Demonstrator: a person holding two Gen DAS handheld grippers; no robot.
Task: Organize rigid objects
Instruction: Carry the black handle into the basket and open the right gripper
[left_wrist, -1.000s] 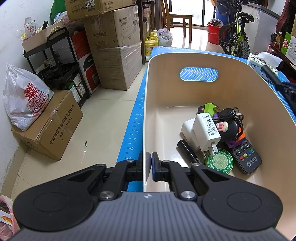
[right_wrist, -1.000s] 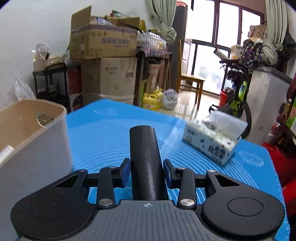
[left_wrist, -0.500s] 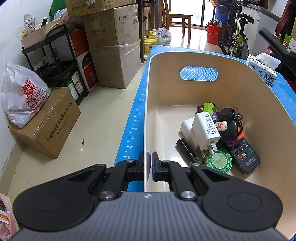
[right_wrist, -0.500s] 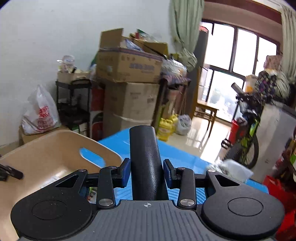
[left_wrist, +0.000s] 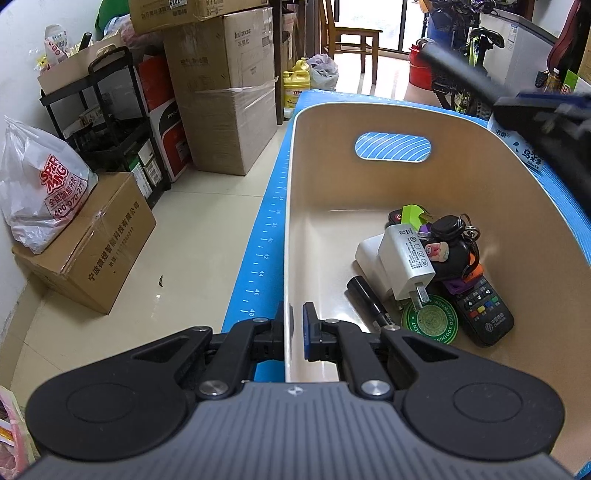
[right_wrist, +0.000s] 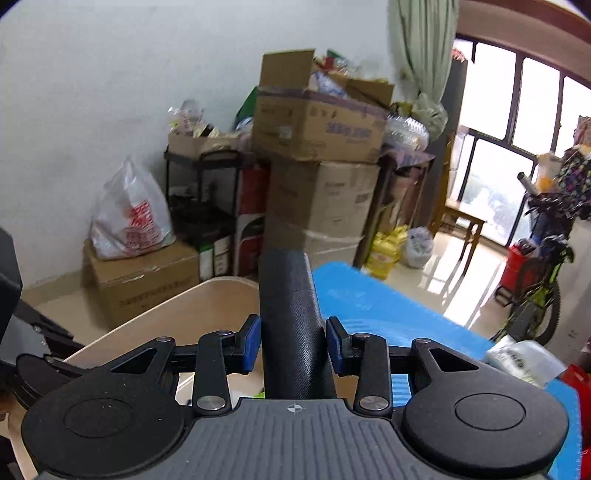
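Left gripper (left_wrist: 293, 325) jaws pinch the bin (left_wrist: 461, 122) rim, steadying it; right gripper (right_wrist: 293, 345) jaws clamp a black tube (right_wrist: 290, 314), poised for dropping.

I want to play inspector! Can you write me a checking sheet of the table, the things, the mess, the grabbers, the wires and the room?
Surface: blue mat under the bin.
Job's things: beige bin holds white charger, remote, black marker, green round tin and keys, piled together.
Clutter: tissue pack on the mat.
Grippers: left gripper pinches the bin's near wall; right gripper holds a black cylinder over the bin.
Cables: nothing seen.
Surroundings: cardboard boxes, plastic bag, bicycle, wooden chair.
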